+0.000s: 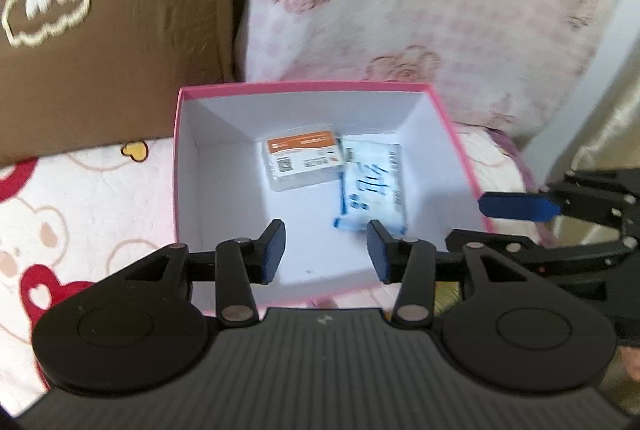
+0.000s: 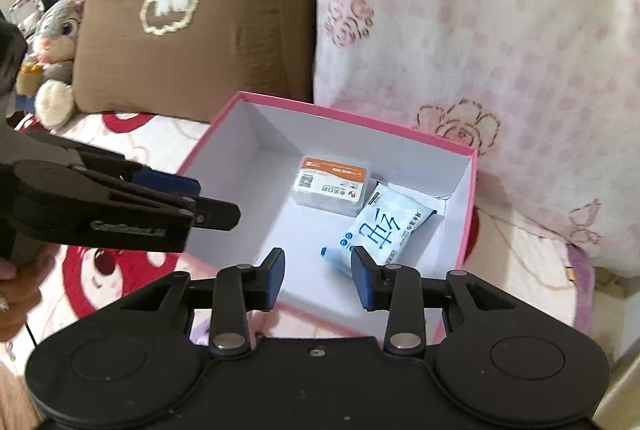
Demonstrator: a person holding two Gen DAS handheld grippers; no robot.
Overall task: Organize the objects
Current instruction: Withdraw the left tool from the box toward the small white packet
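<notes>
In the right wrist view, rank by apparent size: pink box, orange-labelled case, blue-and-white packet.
1. pink box, clearly largest.
2. and 3. blue-and-white packet and orange-labelled case: close; the packet looks slightly longer but lies nearer the camera, so unranked.

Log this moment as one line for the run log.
pink box: holds orange-label case, blue packet | left gripper: open, empty | right gripper: open, empty

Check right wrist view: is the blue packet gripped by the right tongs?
No. The blue packet lies in the pink box; the right tongs are open and empty.
</notes>
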